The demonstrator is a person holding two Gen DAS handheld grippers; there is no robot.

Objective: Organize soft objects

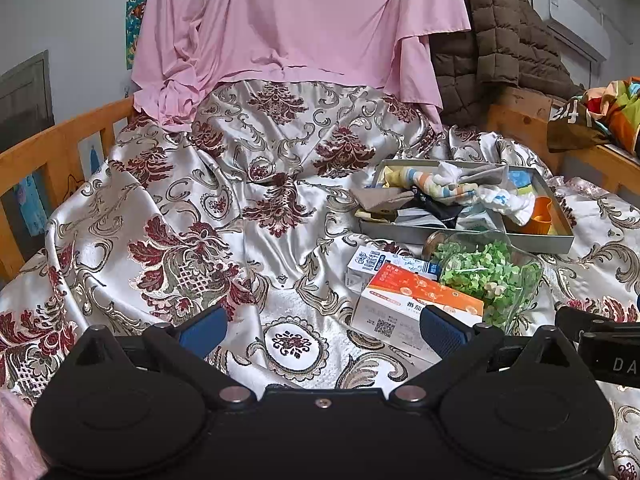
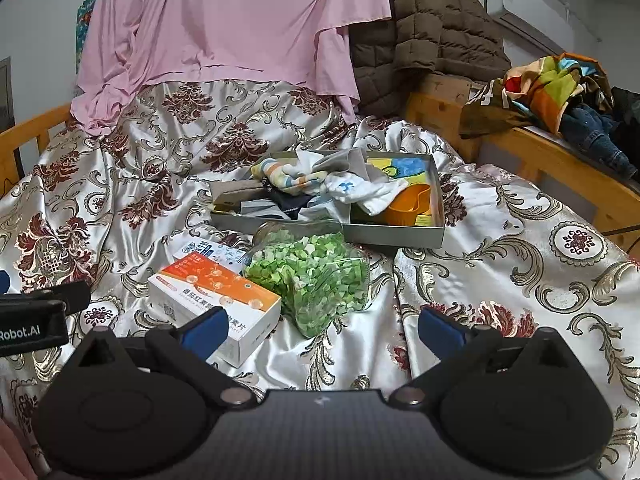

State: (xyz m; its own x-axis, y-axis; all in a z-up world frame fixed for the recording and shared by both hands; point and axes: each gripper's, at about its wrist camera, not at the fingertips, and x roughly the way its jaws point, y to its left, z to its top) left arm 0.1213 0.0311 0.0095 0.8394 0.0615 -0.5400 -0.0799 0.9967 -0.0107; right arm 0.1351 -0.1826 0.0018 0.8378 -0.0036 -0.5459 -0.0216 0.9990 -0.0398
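A grey tray [image 1: 472, 240] [image 2: 396, 238] on the bed holds several socks and small cloths, among them a white sock [image 1: 506, 200] [image 2: 368, 194], a striped sock [image 1: 440, 188] [image 2: 288, 176] and an orange cup [image 1: 542, 210] [image 2: 412, 200]. My left gripper [image 1: 320, 330] is open and empty, low over the bedspread, left of the boxes. My right gripper [image 2: 322, 330] is open and empty, just in front of the glass jar of green bits [image 2: 312, 276] [image 1: 488, 272].
An orange-and-white box [image 1: 416, 312] [image 2: 216, 300] and a blue-and-white carton [image 1: 372, 264] [image 2: 208, 250] lie before the tray. A pink sheet [image 1: 296, 32] and a brown quilted coat [image 2: 428, 28] hang behind. Wooden bed rails [image 1: 52, 152] [image 2: 540, 152] flank the patterned bedspread [image 1: 240, 220]. Colourful clothes [image 2: 556, 88] lie at right.
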